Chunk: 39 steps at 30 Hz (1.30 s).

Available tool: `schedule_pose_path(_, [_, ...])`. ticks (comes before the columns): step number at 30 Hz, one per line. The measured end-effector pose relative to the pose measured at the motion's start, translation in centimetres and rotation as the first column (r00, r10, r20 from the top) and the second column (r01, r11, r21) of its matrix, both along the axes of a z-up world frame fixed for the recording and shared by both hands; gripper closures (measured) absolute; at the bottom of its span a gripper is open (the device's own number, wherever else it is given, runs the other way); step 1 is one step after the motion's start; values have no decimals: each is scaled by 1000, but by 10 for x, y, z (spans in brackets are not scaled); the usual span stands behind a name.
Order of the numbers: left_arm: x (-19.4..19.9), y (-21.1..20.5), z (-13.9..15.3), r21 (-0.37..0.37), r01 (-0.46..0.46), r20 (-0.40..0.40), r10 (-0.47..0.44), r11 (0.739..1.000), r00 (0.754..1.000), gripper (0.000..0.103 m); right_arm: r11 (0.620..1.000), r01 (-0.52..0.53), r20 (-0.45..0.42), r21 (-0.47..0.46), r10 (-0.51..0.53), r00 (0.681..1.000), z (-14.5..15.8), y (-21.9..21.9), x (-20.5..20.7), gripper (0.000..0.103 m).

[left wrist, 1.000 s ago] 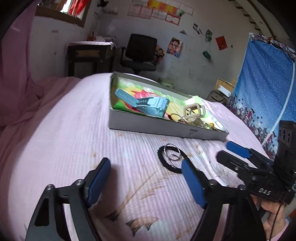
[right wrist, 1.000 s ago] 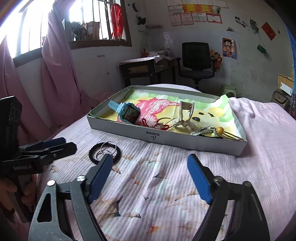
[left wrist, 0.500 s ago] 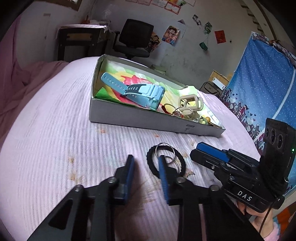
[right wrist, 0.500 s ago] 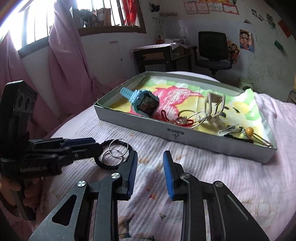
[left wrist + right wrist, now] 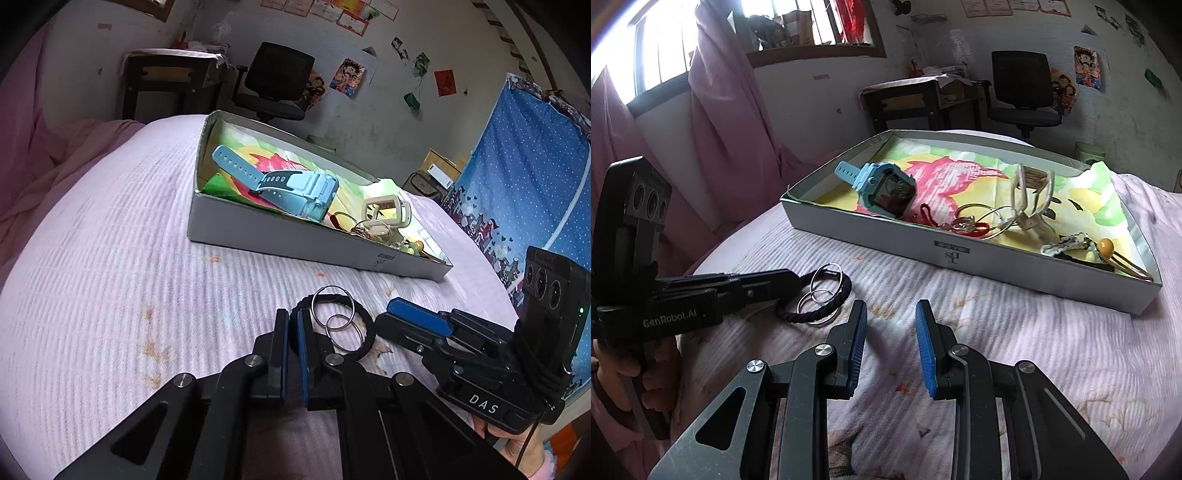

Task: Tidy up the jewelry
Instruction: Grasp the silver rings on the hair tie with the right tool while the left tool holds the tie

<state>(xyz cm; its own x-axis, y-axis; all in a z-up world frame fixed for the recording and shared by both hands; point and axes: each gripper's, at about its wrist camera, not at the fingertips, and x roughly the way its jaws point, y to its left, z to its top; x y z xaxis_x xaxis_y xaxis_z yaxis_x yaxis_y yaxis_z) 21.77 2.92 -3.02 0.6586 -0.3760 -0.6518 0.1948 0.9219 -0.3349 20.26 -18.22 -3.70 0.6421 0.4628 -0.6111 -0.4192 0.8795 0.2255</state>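
Left gripper point(image 5: 291, 317) has just closed, pinching the black band's point(image 5: 360, 350) rim on the bedspread point(image 5: 110, 295), hoops point(image 5: 332, 306) atop. Right gripper point(image 5: 891, 314) narrowed to a part gap, empty. Lift toward the tray point(image 5: 295, 247) likely next.

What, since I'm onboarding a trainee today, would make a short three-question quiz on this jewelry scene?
1. True or false: the blue watch lies inside the box.
2. Which lies on the bedspread outside the box? A) cream hair clip B) black hair tie with silver rings C) amber-bead hairpin
3. Which claw stands open with nothing between its pads?
Key: 1 true; 2 B; 3 the right claw.
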Motion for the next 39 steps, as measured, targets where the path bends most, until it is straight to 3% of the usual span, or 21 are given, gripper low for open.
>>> schedule_pose_path(28, [-14, 22, 5, -59, -81, 76, 85, 995, 993, 98, 990, -130, -12, -62, 130, 991, 9, 37, 3, 79])
schedule_pose_path(35, [-16, 23, 6, -59, -88, 86, 93, 994, 992, 98, 986, -159, -30, -45, 157, 987, 7, 40, 4, 99])
schedule_pose_path(39, [-20, 21, 11, -49, -88, 112, 93, 995, 989, 98, 992, -126, -3, -12, 126, 992, 9, 30, -1, 100])
